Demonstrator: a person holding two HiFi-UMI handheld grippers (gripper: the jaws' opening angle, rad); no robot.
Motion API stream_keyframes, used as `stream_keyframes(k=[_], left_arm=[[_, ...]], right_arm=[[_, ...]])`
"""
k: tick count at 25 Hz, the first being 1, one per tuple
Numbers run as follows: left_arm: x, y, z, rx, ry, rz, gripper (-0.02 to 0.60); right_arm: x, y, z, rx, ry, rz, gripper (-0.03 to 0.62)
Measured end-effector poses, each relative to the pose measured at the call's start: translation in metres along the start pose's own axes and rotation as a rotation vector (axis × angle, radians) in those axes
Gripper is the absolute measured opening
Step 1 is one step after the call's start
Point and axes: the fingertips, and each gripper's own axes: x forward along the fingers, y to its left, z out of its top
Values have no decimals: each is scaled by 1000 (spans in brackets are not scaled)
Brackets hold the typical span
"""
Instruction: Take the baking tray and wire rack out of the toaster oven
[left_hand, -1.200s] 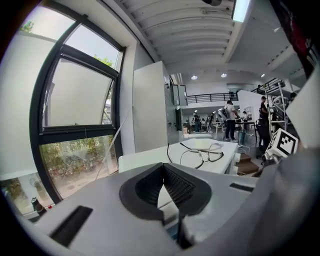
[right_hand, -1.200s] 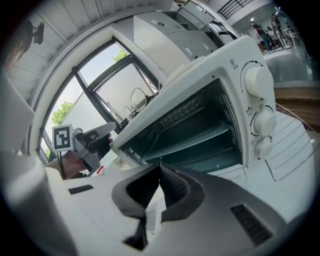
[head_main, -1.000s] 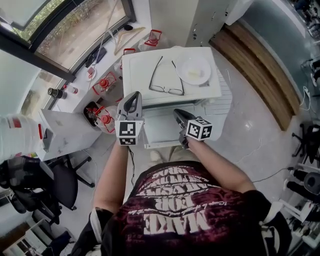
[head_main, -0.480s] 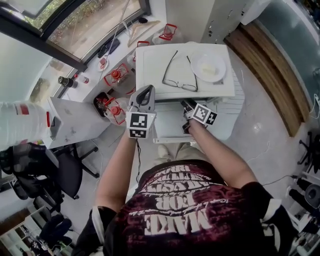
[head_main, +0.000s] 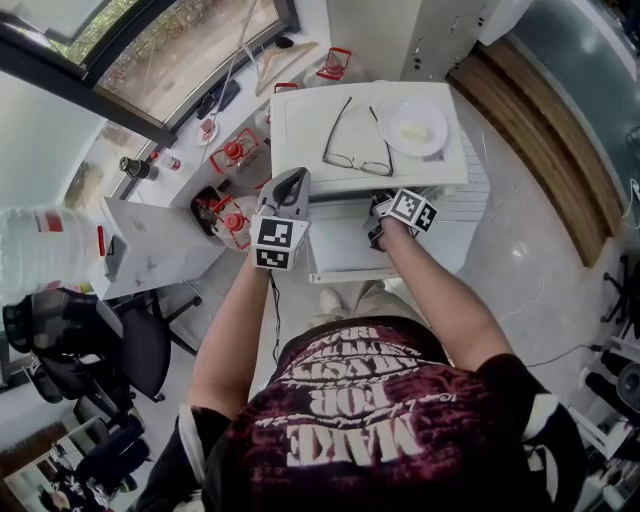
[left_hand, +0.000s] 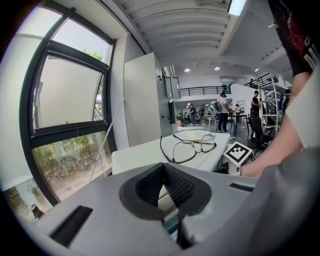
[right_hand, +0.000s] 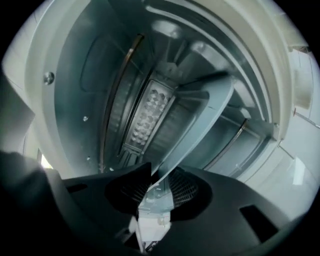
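Pale floor and a big window at the upper left frame a white toaster oven at top centre. Inside its open mouth, the right gripper has just been closing its jaws, which now pinch the thin front rim of the baking tray. The tray is inside the metal cavity. Just left of the oven hovers the left gripper, its jaws together and empty. Glasses and a white plate lie on the oven's top.
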Motion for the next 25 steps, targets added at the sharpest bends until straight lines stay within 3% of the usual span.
stream_keyframes(k=[5, 12, 19, 22, 25], left_arm=[[1, -3, -3, 8, 29, -27, 6], [2, -6, -6, 44, 52, -38, 5], [2, -7, -7, 36, 54, -61, 5], [2, -7, -7, 49, 56, -64, 5], [2, -8, -6, 46, 57, -71, 5]], right_arm=[[-22, 0, -18, -52, 32, 22, 118], [-60, -3, -49, -41, 52, 28, 118], [-65, -6, -56, -46, 23, 46, 131], [-58, -7, -63, -19, 38, 56, 221], [-47, -6, -64, 5, 28, 62, 229]])
